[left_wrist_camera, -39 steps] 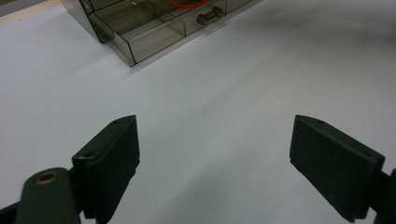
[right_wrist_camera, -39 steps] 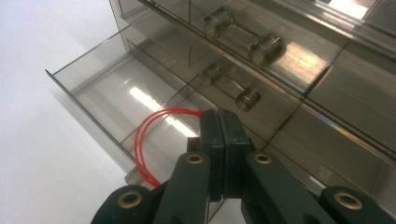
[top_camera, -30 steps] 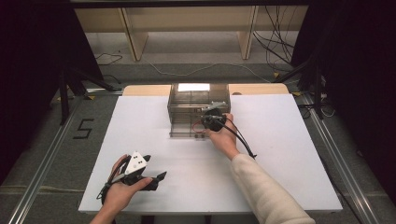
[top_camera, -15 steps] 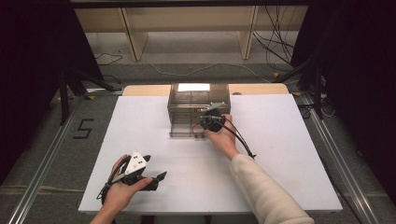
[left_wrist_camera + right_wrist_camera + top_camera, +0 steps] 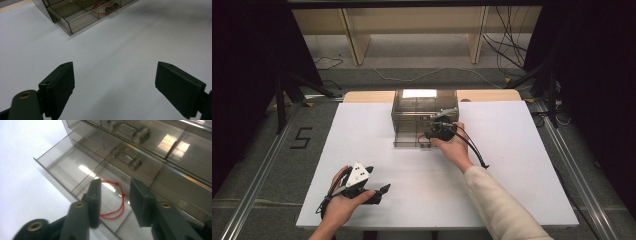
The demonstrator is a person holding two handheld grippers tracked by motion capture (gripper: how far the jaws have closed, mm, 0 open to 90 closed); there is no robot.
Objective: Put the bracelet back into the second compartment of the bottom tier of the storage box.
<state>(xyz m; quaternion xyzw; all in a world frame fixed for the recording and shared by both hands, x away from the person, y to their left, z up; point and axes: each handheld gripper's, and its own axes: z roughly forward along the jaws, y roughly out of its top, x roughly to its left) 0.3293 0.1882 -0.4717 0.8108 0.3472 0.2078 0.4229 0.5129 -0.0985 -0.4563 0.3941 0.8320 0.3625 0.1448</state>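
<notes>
At the table's left, near the front edge of the white table top (image 5: 512, 165), the left gripper (image 5: 379, 192) is held idle w/ its jaws spread wide and nothing between them, as seen in the left gripper view. Further right, the smoky translucent plastic drawer cabinet (image 5: 412, 107) is set at the far centre, its lowest drawer (image 5: 62, 162) pulled out. In one of that drawer's divided compartments the thin red cord loop w/ small beads (image 5: 113, 202) is laid flat on the floor. The right gripper (image 5: 113, 203) is poised directly above it, jaws partly open, approx. as wide as the loop, and nothing is gripped yet. The step in hand is judged to be a pick of the cord. For a clean pick, the jaws should be lowered straight down till the tips reach the drawer floor, one strand taken between them, then closed gently; the divider walls should be avoided. Whether the tips already touch the cord can't be told, prob. not.
</notes>
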